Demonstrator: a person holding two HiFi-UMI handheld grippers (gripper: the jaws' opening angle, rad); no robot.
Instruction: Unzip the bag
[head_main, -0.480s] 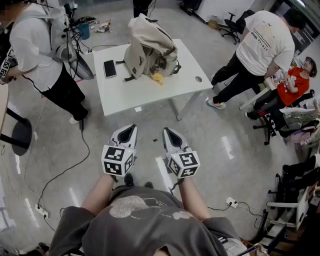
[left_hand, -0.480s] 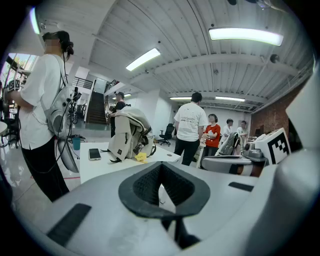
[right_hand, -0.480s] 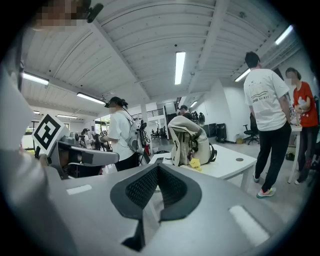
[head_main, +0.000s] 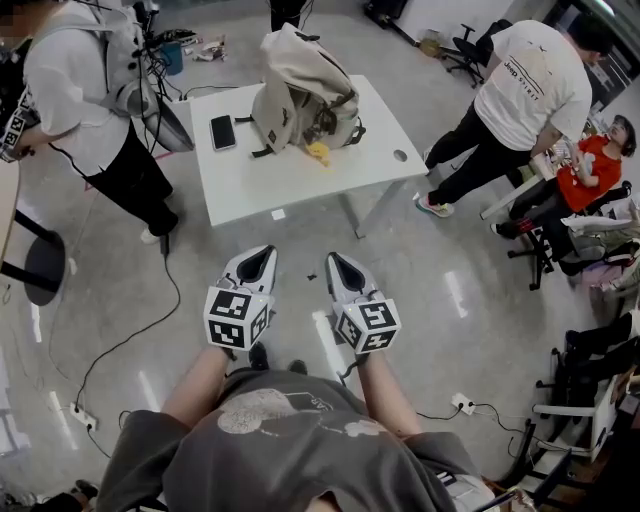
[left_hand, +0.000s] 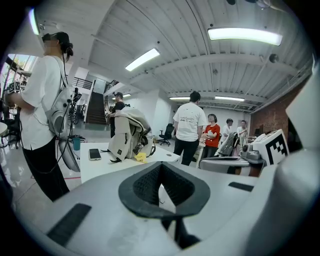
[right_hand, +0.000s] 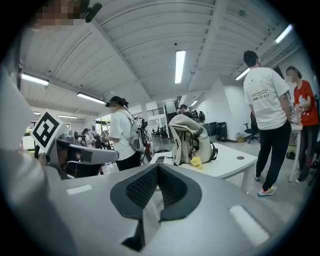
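- Bag (head_main: 305, 90) stands upright on the table (head_main: 300, 178), well apart from both my grippers, nothing of mine touching it.
- Left gripper (head_main: 262, 254): jaws pressed together, nothing between them, held low over the floor close to my body.
- Right gripper (head_main: 336, 260): jaws together too, empty, just beside the left one.
- Both point toward the table. In the left gripper view the bag sits far off, above and left of my jaw tips. In the right gripper view it sits above and right of them.
- Phone (head_main: 223, 131) lies flat on the table, left of the bag.
- Small yellow thing (head_main: 318, 152) lies at the bag's near side.
- One person (head_main: 85, 90) stands at the table's left, another (head_main: 525, 90) off its right.
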